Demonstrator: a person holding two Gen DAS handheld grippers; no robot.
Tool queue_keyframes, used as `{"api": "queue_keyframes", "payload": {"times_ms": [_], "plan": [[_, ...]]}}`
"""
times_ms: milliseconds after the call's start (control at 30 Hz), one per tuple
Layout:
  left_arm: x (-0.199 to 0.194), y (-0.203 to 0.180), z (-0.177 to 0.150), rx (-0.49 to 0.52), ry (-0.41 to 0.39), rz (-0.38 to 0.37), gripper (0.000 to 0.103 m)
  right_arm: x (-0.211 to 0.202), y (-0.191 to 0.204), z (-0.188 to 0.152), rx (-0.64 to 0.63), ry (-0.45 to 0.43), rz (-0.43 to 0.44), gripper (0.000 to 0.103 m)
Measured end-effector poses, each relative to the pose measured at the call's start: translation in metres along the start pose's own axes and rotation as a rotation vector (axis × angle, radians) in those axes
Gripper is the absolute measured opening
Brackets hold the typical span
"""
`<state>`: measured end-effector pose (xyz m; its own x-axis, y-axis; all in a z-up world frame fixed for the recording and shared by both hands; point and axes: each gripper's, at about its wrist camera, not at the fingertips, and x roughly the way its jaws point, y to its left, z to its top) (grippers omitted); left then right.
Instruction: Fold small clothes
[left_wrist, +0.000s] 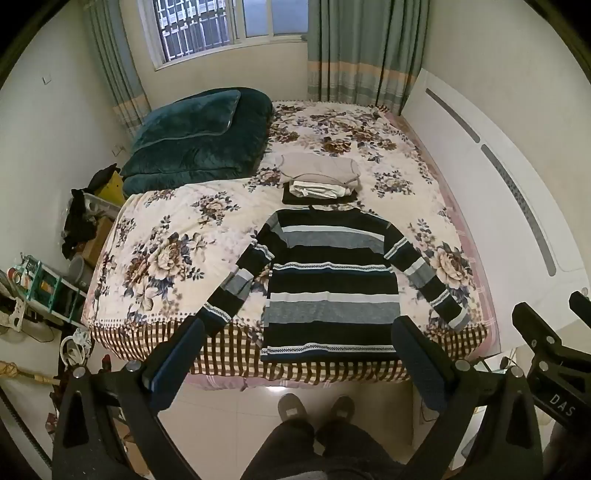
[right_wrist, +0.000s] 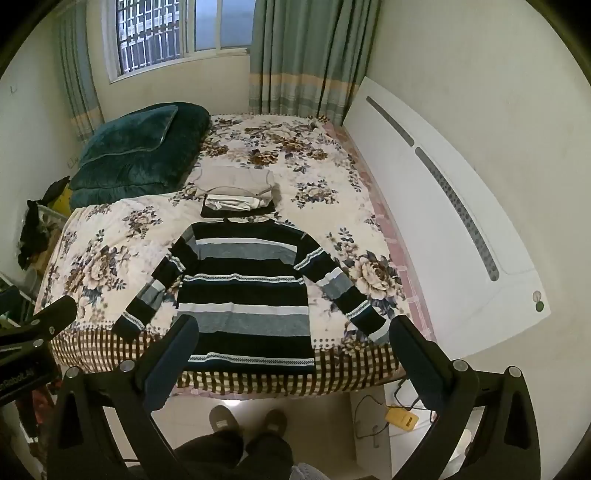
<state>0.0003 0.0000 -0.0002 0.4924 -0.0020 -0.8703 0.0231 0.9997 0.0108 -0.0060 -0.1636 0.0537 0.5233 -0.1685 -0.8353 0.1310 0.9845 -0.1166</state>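
A wide bed (left_wrist: 177, 229) with a cream floral quilt and a brown-checked valance fills the room, its white slotted headboard (left_wrist: 491, 177) along the right wall. At the far left corner lies a bulky teal velvet duvet (left_wrist: 199, 136). Spread flat near the bed's near edge is a long-sleeved knitted sweater (left_wrist: 328, 284) banded in black, grey and white. Its long axis runs near to far: collar toward the far window, hem at the near edge, both sleeves angled outward and toward the near edge. Just beyond the collar sits a small stack of folded clothes (left_wrist: 319, 181), beige on top, white below, black at the bottom.

The left gripper (left_wrist: 299, 350), black with dark blue pads, hangs above the floor before the bed with jaws spread fully wide, holding and touching nothing. The right gripper (right_wrist: 295, 350) is likewise wide open and empty. In the left wrist view its body shows the letters "DAS"; in the right wrist view the left gripper bears partly legible white lettering.
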Motion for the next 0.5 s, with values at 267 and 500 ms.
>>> {"api": "queue_keyframes", "payload": {"times_ms": [267, 500], "plan": [[0.0022, -0.0017, 0.0011, 0.002, -0.012, 0.009, 0.103, -0.0010, 0.0031, 0.0056, 0.002, 0.002, 0.002, 0.103], [-0.0020, 0.0013, 0.0022, 0.004, -0.017, 0.004, 0.103, -0.0006, 0.0007, 0.0039, 0.006, 0.000, 0.005, 0.103]]}}
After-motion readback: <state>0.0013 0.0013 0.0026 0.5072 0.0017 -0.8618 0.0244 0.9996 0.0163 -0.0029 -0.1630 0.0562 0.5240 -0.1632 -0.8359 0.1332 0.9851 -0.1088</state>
